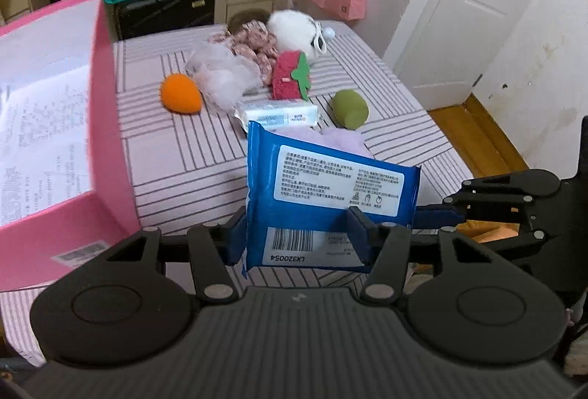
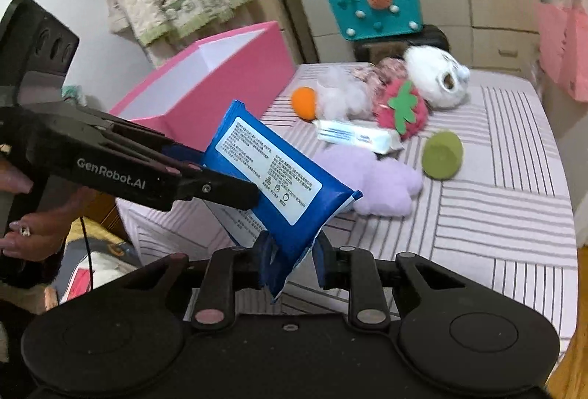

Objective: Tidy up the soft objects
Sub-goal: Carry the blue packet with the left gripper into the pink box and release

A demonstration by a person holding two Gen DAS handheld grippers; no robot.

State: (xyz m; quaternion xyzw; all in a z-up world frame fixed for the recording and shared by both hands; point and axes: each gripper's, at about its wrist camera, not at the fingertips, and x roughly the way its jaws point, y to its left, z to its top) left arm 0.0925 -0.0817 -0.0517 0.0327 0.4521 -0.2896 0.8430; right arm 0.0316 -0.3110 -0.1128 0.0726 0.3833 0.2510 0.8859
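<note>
Two hand-held grippers (image 1: 297, 233) (image 2: 292, 264) pinch one blue wipes pack (image 1: 323, 185); one pink box (image 1: 110, 127).

The left wrist view looks steeply down along its fingers, close over the striped table (image 1: 176, 156), toward the door side. The right wrist view looks across from the opposite side, perhaps slightly lower. Both share the blue packet (image 1: 330, 185), pink box (image 2: 220, 75) and teal bag (image 2: 375, 9).

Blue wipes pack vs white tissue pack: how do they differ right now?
The blue wipes pack is lifted and tilted, gripped by both grippers; the white tissue pack lies flat on the striped table. Blue looks larger, though nearer the camera. Both are soft plastic-wrapped packs.
</note>
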